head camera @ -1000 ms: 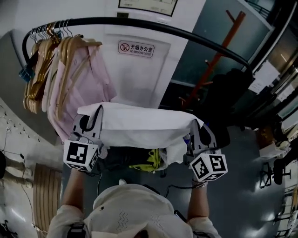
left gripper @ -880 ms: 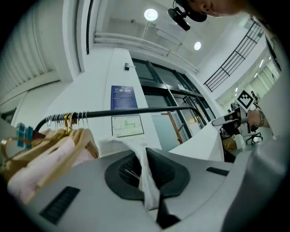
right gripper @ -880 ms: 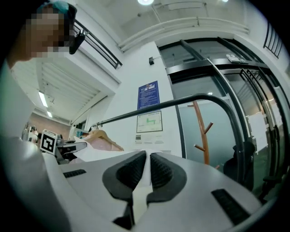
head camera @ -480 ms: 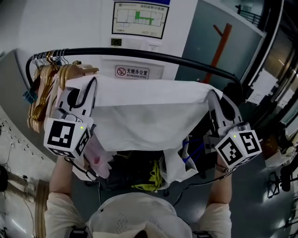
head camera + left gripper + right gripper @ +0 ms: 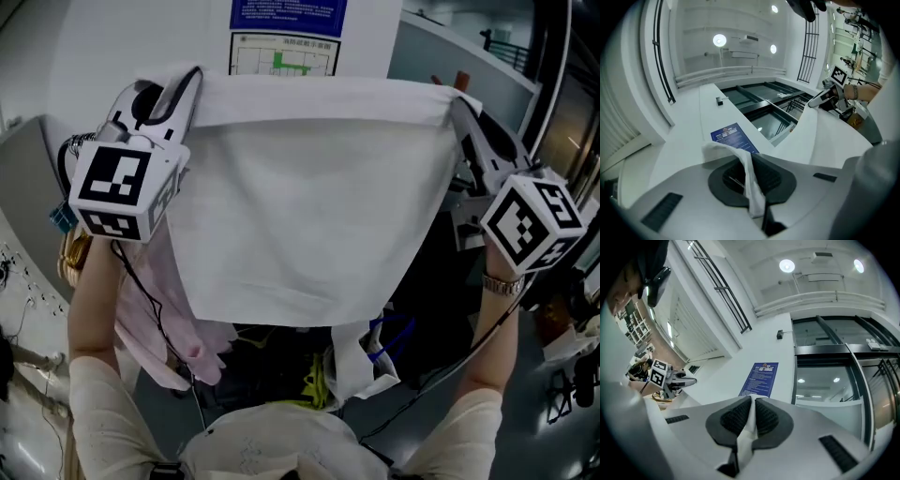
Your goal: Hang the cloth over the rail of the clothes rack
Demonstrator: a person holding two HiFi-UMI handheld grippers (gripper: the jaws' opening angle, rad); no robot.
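The cloth (image 5: 309,197) is stretched flat between the tools, one top corner pinched in the closed jaws of the left gripper (image 5: 187,77) and right gripper (image 5: 461,98) each, presumably for draping over the rail.

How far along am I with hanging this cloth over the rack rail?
Done: the cloth is picked up and spread wide. In hand: the left hand-held gripper and right hand-held gripper each pinch a top corner, holding it up flat. Left: drape it over the rail, which is hidden behind the cloth in the head view, then let go.
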